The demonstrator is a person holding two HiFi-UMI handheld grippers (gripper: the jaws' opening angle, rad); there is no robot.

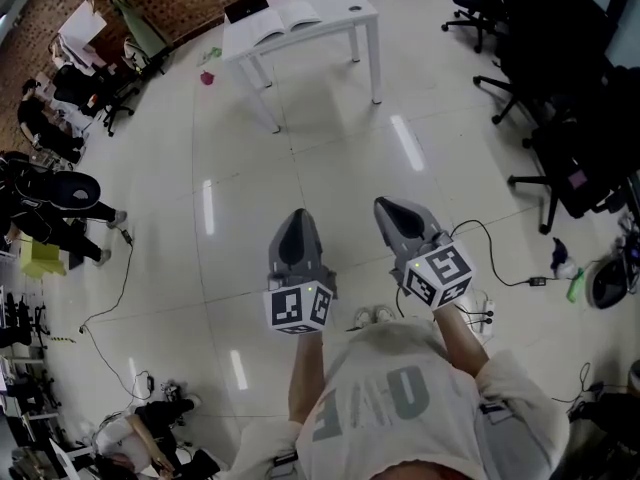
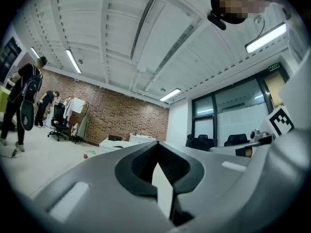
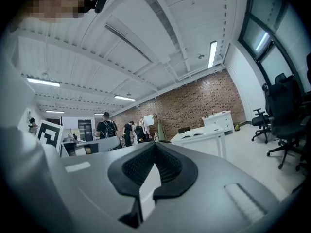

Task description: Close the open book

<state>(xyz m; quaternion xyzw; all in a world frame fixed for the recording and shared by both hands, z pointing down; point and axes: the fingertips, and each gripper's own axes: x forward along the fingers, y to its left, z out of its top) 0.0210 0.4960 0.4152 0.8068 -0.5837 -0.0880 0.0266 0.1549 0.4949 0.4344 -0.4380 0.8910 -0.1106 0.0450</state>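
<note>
Head view: book (image 1: 290, 18) lies open on white surface (image 1: 345, 10), well apart from left tongs (image 1: 297, 218) and right tongs (image 1: 388, 208) | left gripper view: tongs pressed together, empty, surface far ahead | right gripper view: tongs pressed together, empty, book atop surface
</note>
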